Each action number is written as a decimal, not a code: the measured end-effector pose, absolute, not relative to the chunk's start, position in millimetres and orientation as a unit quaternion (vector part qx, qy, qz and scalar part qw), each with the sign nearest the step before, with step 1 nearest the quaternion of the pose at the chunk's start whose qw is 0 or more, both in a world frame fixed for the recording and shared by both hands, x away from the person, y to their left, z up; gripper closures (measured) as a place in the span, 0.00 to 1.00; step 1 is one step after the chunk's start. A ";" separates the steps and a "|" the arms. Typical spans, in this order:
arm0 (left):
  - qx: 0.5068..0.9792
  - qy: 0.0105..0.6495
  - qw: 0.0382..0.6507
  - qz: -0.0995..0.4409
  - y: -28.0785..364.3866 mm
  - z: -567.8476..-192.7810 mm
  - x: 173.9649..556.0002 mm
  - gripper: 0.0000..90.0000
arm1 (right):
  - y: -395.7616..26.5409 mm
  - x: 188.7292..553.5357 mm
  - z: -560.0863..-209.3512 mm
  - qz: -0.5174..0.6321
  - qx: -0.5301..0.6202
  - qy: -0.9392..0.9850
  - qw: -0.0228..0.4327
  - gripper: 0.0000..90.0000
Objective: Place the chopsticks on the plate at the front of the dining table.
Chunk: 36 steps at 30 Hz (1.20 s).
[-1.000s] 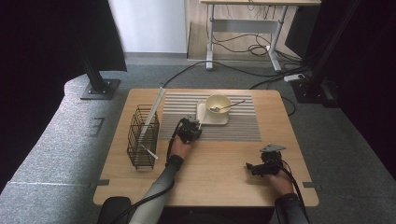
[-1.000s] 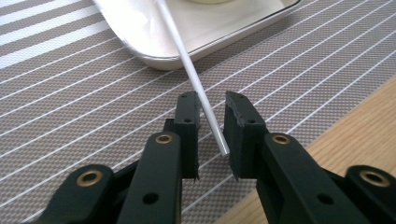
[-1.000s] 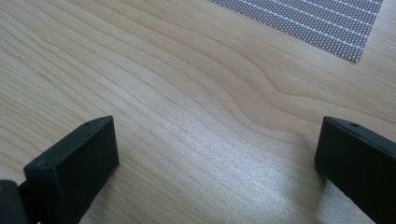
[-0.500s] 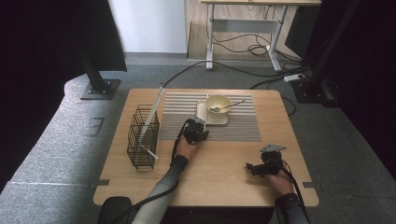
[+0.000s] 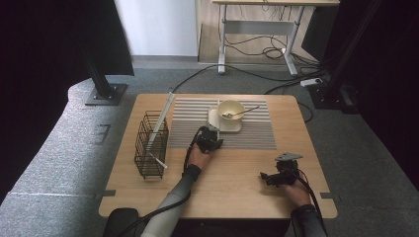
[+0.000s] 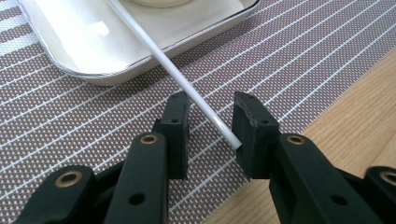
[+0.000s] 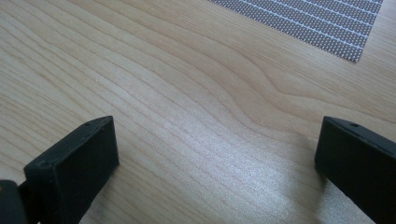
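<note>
A thin white stick (image 6: 173, 70) slants down from a pale rectangular plate (image 6: 84, 51) onto the striped mat (image 6: 303, 56). Its near end lies between the jaws of my left gripper (image 6: 212, 100). The jaws have just been opening; the end rests by the right pad (image 6: 247, 126) with a gap on the left, so nothing is gripped. In the high view the left gripper (image 5: 210, 139) sits just in front of the plate (image 5: 214, 118), which carries a cream bowl (image 5: 231, 109) with a spoon (image 5: 244, 111). My right gripper (image 7: 218, 126) stands wide open over bare wood.
A black wire basket (image 5: 150, 145) stands at the table's left with a white stick (image 5: 159, 161) poking out of it. A thin pale board (image 5: 164, 118) leans beside it. The right gripper (image 5: 271, 177) rests near the table's front right edge.
My left gripper has shifted slightly to the right, closer to the plate. The right gripper has stayed where it was.
</note>
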<state>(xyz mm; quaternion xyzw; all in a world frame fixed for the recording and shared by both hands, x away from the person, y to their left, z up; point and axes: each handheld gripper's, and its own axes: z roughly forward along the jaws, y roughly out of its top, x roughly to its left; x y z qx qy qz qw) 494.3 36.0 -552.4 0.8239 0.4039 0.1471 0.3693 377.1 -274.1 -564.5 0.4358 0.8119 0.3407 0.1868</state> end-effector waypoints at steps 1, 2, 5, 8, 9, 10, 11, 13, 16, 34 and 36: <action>0.824 0.404 0.370 0.148 36.2 -552.3 494.2 0.73 | -274.1 377.1 -564.5 0.341 0.436 0.812 0.187 0.00; 0.823 0.404 0.370 0.149 36.5 -551.8 493.9 0.71 | -274.1 377.1 -564.5 0.341 0.436 0.812 0.187 0.00; 0.822 0.401 0.372 0.158 37.5 -548.0 491.9 0.65 | -274.1 377.1 -564.5 0.341 0.436 0.812 0.187 0.00; 0.818 0.401 0.377 0.165 39.0 -543.4 489.6 0.57 | -274.1 377.1 -564.4 0.341 0.436 0.812 0.187 0.00; 0.819 0.400 0.377 0.167 39.9 -541.7 488.7 0.55 | -274.1 377.1 -564.5 0.341 0.436 0.812 0.187 0.00; 0.818 0.399 0.378 0.168 40.6 -540.0 487.6 0.53 | -274.1 377.1 -564.5 0.341 0.436 0.812 0.187 0.00; 0.817 0.398 0.380 0.170 41.8 -538.1 485.8 0.51 | -274.1 377.1 -564.5 0.341 0.436 0.812 0.187 0.00; 0.816 0.396 0.384 0.171 43.7 -535.6 482.8 0.46 | -274.1 377.1 -564.5 0.341 0.436 0.812 0.187 0.00; 0.814 0.390 0.394 0.171 46.8 -531.4 475.9 0.38 | -274.1 377.1 -564.4 0.341 0.436 0.812 0.187 0.00; 0.834 0.328 0.423 0.138 55.0 -520.5 410.0 0.01 | -274.1 377.1 -564.5 0.341 0.436 0.812 0.187 0.00; 0.840 0.318 0.417 0.137 56.2 -521.4 401.4 0.00 | -274.1 377.1 -564.5 0.341 0.436 0.812 0.187 0.00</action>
